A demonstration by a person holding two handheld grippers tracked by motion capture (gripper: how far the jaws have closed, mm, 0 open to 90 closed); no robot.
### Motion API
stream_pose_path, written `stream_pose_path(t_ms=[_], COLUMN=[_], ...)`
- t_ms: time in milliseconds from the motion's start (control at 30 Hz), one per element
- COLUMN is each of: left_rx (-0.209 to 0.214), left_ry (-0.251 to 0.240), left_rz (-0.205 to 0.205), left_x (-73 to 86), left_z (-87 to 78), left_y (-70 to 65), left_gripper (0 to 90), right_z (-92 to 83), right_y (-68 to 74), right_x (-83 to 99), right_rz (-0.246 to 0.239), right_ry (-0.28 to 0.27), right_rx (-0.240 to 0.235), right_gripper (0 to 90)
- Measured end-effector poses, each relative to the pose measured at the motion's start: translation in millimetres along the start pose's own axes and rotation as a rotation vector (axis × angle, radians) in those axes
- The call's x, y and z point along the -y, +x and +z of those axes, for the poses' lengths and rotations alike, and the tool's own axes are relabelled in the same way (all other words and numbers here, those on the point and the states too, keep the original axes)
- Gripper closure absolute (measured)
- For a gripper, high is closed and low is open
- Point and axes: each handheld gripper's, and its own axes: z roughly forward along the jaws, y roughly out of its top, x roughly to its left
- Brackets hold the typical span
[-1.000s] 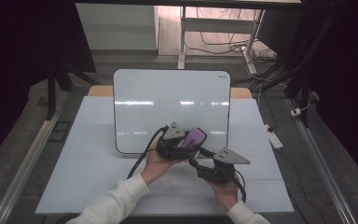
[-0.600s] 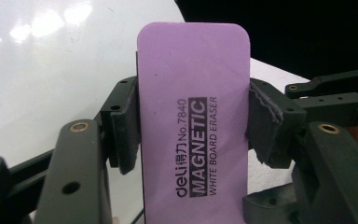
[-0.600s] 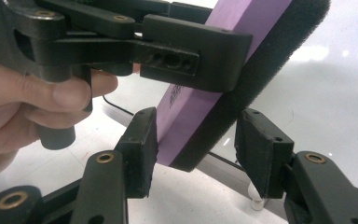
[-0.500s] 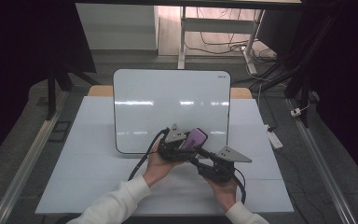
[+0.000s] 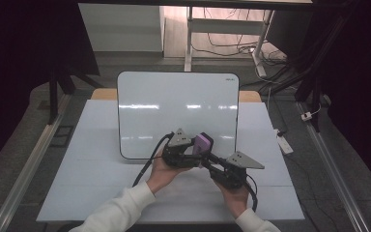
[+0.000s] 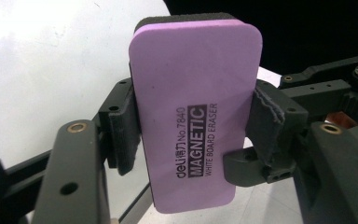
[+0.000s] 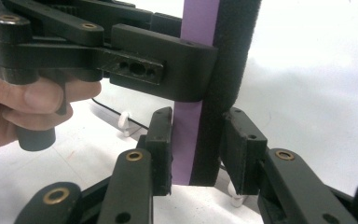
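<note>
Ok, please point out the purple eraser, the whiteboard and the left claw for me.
eraser [image 6: 193, 116]: left gripper view, on its purple face, at the printed label.
whiteboard [image 5: 174, 104]: high view, on its bare white surface.
left claw [image 6: 193, 135]: left gripper view, midway between its two pads, which press the eraser's sides.

Between your black fingers [image 6: 121, 135] sits the eraser [image 6: 193, 116]. It is purple on the front with black letters, and its back is black foam. Behind your fingers the whiteboard [image 5: 174, 106] is white with a dark edge.
</note>
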Motion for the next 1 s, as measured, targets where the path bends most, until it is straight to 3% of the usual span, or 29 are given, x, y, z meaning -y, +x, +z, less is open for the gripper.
stream_pose_path(t_ms=[200, 400, 567, 800, 1000], left_rx=[0.0, -0.051, -0.115, -0.198, -0.259], left_ry=[-0.039, -0.001, 0.051, 0.089, 0.095], left_rz=[-0.02, -0.039, -0.054, -0.115, -0.181], left_x=[-3.9, 5.6, 30.4, 69.5, 95.8], left_z=[-19.0, -52.7, -83.3, -127.5, -156.7], left_y=[5.1, 18.2, 31.1, 48.7, 60.4], left_gripper=[30.0, 27.3, 26.7, 26.8, 27.0], right_z=[-4.1, -13.2, -19.5, -26.2, -32.0], right_y=[-4.1, -13.0, -19.7, -24.1, -34.5], right_x=[-1.2, -6.0, -11.5, -24.1, -38.6], right_rz=[0.001, 0.018, -0.003, -0.054, -0.04], right_ry=[-0.003, -0.01, -0.009, 0.007, 0.004], right_rx=[0.028, 0.081, 0.102, 0.164, 0.217], right_gripper=[66.6, 66.6, 66.5, 66.5, 66.4])
